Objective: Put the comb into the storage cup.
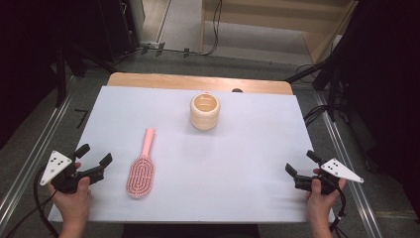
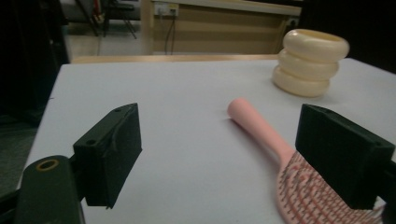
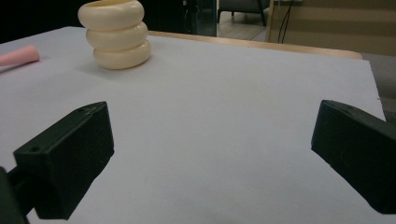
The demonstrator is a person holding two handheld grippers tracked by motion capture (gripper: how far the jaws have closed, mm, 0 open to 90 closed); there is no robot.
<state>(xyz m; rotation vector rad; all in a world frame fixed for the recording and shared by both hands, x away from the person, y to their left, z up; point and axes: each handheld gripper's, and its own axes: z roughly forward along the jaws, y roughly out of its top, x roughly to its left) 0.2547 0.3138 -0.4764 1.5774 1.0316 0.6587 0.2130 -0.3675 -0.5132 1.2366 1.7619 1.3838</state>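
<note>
A pink hairbrush [image 1: 141,168] lies on the white table [image 1: 237,158], bristles up, handle pointing away from me. Behind it stands a cream ribbed cup [image 1: 204,111], upright and hollow. My left gripper [image 1: 94,154] sits near the table's front left corner, just left of the brush head, open with nothing between its jaws. In the left gripper view the hairbrush [image 2: 299,182] lies partly behind the right jaw and the cup [image 2: 309,61] stands farther off. My right gripper [image 1: 302,164] rests at the front right, open wide and empty. The right gripper view has the cup [image 3: 117,39] and the brush handle tip [image 3: 18,55].
A wooden strip [image 1: 198,82] edges the table's far side. Metal rails [image 1: 29,158] run along both sides of the table, with cables [image 1: 317,111] on the floor. Dark stands and furniture crowd the background.
</note>
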